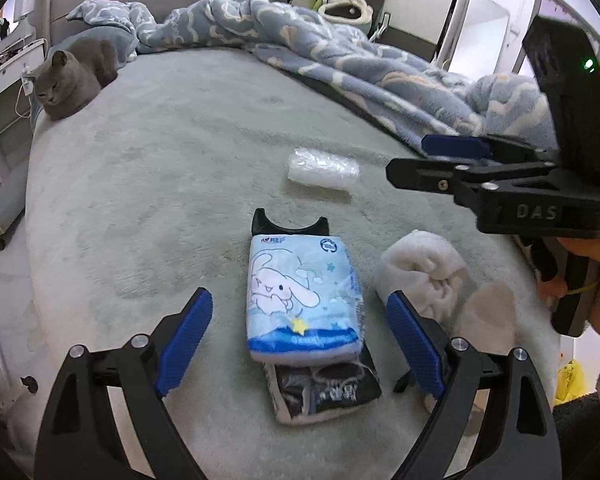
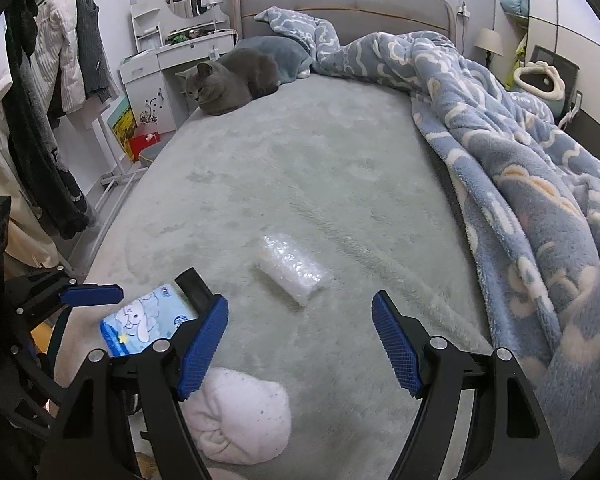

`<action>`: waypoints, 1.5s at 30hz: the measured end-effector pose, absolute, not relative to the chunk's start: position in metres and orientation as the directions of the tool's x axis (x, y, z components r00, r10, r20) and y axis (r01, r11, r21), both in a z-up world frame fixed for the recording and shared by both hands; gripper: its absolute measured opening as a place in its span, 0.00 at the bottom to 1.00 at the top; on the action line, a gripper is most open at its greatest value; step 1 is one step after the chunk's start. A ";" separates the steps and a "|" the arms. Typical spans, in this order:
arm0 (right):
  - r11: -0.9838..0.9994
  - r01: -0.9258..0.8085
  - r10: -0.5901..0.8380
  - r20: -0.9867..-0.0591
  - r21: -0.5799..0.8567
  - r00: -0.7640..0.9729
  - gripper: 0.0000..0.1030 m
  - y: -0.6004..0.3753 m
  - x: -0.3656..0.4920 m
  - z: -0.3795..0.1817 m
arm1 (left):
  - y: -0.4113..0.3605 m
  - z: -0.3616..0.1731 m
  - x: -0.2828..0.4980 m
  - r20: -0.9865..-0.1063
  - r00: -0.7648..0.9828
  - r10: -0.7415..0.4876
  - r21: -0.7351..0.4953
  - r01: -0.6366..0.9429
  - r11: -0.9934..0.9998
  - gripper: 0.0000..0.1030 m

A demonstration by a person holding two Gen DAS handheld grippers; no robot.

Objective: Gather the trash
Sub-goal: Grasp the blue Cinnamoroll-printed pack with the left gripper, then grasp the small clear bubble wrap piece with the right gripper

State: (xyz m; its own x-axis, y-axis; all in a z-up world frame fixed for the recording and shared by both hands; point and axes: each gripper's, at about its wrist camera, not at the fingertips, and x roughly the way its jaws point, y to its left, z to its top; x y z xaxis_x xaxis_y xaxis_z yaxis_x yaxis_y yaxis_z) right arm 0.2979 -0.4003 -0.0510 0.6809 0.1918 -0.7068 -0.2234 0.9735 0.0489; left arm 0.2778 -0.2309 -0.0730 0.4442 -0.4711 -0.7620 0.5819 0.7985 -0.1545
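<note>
A blue tissue pack with a white cartoon dog point(image 1: 300, 300) lies on the bed between the open fingers of my left gripper point(image 1: 300, 340); it also shows in the right wrist view point(image 2: 144, 324). A dark wrapper point(image 1: 324, 390) lies under its near end. A clear crumpled plastic bag point(image 1: 323, 168) lies farther out; in the right wrist view the bag point(image 2: 294, 270) lies ahead of my open, empty right gripper point(image 2: 300, 344). The right gripper point(image 1: 432, 160) is seen from the side at the right of the left wrist view.
A rolled white sock point(image 1: 424, 276) lies right of the pack, also seen in the right wrist view point(image 2: 240, 420). A black curved plastic piece point(image 1: 290, 224) lies beyond the pack. A grey cat point(image 2: 228, 80) rests at the bed's head. A blue blanket point(image 2: 520, 160) covers the right side.
</note>
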 end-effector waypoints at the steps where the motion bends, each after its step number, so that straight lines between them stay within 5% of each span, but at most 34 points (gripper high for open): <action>1: 0.973 -0.227 0.191 -0.710 0.045 0.678 0.73 -0.400 0.300 -0.052 | -0.233 -0.075 0.280 -0.768 0.440 -0.465 -0.154 0.578 0.801 0.87; 11: 0.967 -0.253 0.200 -0.725 0.037 0.659 0.73 -0.399 0.316 -0.052 | -0.246 -0.086 0.291 -0.796 0.400 -0.454 -0.156 0.590 0.792 0.62; 21: 0.965 -0.261 0.204 -0.740 0.041 0.641 0.73 -0.392 0.332 -0.054 | -0.237 -0.080 0.296 -0.775 0.377 -0.507 -0.210 0.604 0.769 0.52; 30: 0.964 -0.266 0.154 -0.766 -0.023 0.624 0.73 -0.379 0.343 -0.061 | -0.217 -0.064 0.294 -0.720 0.399 -0.568 -0.250 0.614 0.749 0.49; 45: 0.933 -0.310 0.036 -0.808 -0.185 0.588 0.57 -0.347 0.359 -0.087 | -0.170 -0.057 0.305 -0.704 0.428 -0.567 -0.291 0.554 0.780 0.49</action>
